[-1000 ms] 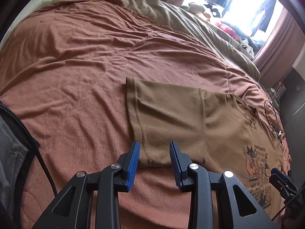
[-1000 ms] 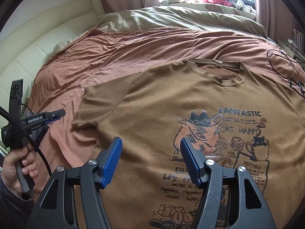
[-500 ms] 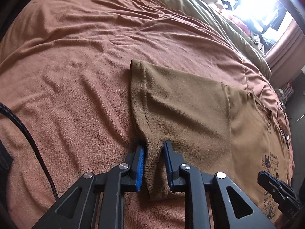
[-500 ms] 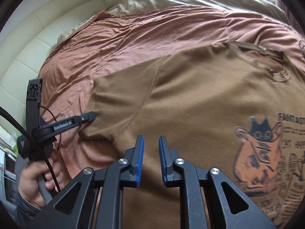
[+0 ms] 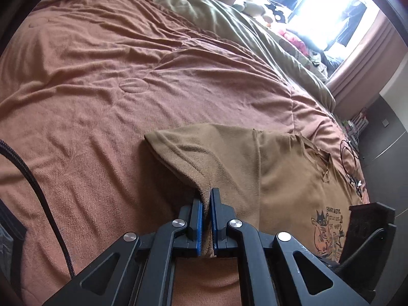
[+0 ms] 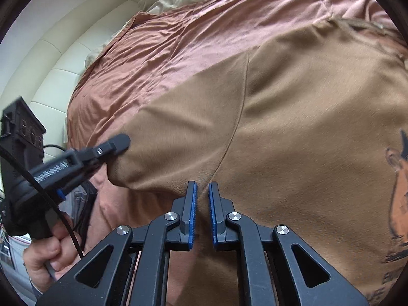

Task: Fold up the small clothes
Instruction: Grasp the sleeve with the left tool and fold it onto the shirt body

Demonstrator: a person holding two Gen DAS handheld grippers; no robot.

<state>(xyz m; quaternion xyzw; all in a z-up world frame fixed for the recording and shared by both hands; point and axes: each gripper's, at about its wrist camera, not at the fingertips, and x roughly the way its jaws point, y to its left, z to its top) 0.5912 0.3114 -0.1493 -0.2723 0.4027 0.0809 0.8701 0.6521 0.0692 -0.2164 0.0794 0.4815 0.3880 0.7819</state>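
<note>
Left wrist view had the left gripper (image 5: 207, 199) at 6 o'clock, its blue fingers (image 5: 198, 214) clamped on the hem corner of the brown T-shirt's sleeve (image 5: 204, 158), which rose off the bed in a small tent toward the fingertips. That T-shirt (image 5: 293, 186) lay spread on the rust-coloured bedspread (image 5: 89, 97), running from the centre out to 3 o'clock, collar at about 2 o'clock and the cat print (image 5: 327, 232) near 4 o'clock. A black cable (image 5: 349, 158) lay on the bed past the collar, and the back of the other tool showed dark at 4 o'clock.

Right wrist view showed the right gripper (image 6: 202, 193) at 6 o'clock, jaws closing, with the shirt's side seam below the armpit between the fingers (image 6: 191, 211); a narrow gap remained at the tips, so whether the pads already pressed the cloth I could not tell for sure. At 9 o'clock the left gripper (image 6: 119, 141) bit the sleeve edge, and the person's left hand (image 6: 48, 252) held its handle at 8 o'clock.

By my reading, the step in hand was taking hold for the first side fold. The next move would call for lifting sleeve and side edge together and carrying them across toward the print, keeping both grips level so the fold line ran straight.

Only the left view gave the collar, the cable and the bright window (image 5: 318, 7); only the right view gave the cream padded headboard (image 6: 63, 58), the person's hand and the seam under the right fingers.
</note>
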